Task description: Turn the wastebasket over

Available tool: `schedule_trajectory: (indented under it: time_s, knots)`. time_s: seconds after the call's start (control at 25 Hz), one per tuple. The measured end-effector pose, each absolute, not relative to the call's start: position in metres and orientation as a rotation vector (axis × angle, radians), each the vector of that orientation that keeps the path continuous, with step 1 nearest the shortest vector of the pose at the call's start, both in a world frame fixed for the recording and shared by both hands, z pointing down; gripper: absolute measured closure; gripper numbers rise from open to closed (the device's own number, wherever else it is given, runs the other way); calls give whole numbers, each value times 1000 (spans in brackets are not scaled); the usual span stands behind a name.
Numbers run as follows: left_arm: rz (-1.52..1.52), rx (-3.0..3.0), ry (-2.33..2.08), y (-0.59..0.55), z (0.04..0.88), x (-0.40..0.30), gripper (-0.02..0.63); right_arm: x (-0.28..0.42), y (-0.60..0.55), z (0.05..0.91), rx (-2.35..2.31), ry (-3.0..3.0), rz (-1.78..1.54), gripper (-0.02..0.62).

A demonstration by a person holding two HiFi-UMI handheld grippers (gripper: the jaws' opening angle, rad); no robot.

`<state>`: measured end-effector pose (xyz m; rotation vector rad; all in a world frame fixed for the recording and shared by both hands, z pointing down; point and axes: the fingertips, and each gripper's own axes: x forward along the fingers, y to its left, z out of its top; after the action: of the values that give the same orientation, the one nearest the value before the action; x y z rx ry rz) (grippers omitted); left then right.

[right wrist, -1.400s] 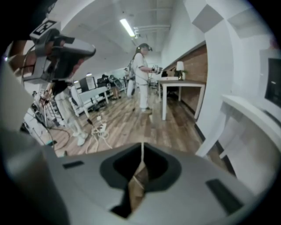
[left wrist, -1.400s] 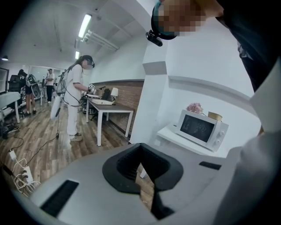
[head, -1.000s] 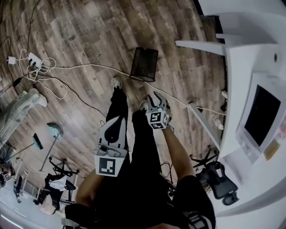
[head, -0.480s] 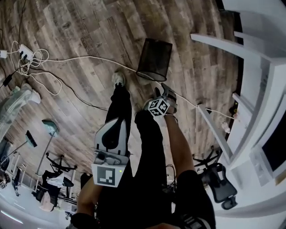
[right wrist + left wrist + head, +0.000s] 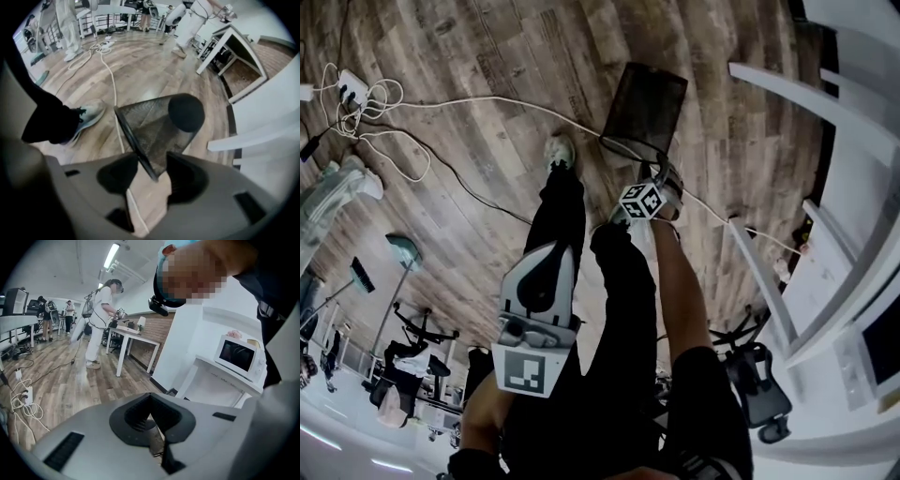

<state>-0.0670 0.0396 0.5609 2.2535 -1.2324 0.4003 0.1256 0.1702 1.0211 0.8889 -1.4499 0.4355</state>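
The black mesh wastebasket [image 5: 645,108] sits on the wood floor just beyond my feet. In the right gripper view its thin rim [image 5: 136,140] runs between my jaws, and its dark round base [image 5: 186,112] shows through the mesh. My right gripper [image 5: 661,176] [image 5: 150,168] points steeply down at that rim. Its jaws are opening and the pads stand clear of the rim on both sides. My left gripper [image 5: 546,272] [image 5: 151,416] hangs close to my legs, shut with nothing in it, well short of the basket.
A white cable [image 5: 487,101] crosses the floor to a power strip [image 5: 347,89] and passes by the basket. White desks and shelves [image 5: 806,94] line the right side, with an office chair [image 5: 759,394] below. My shoe [image 5: 561,150] stands left of the basket.
My right gripper has dropped toward the basket and now straddles its rim with wider jaws. The left gripper has sunk a little and stays shut.
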Motion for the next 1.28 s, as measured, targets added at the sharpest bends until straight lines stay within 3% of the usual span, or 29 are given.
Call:
schedule_trajectory:
  time_s: [0.08,0.52,1.28]
  knots:
    - [391,2256,-1239,38,559,-69,574,121,173,1023,863,-1445,458,437]
    - [382,2222,-1260,34,553,-84,574,125,149,994,903,-1462,534,529]
    - [404,2178,-1212,37,552,-87,574,168,74,935,1121,-1474,848,546]
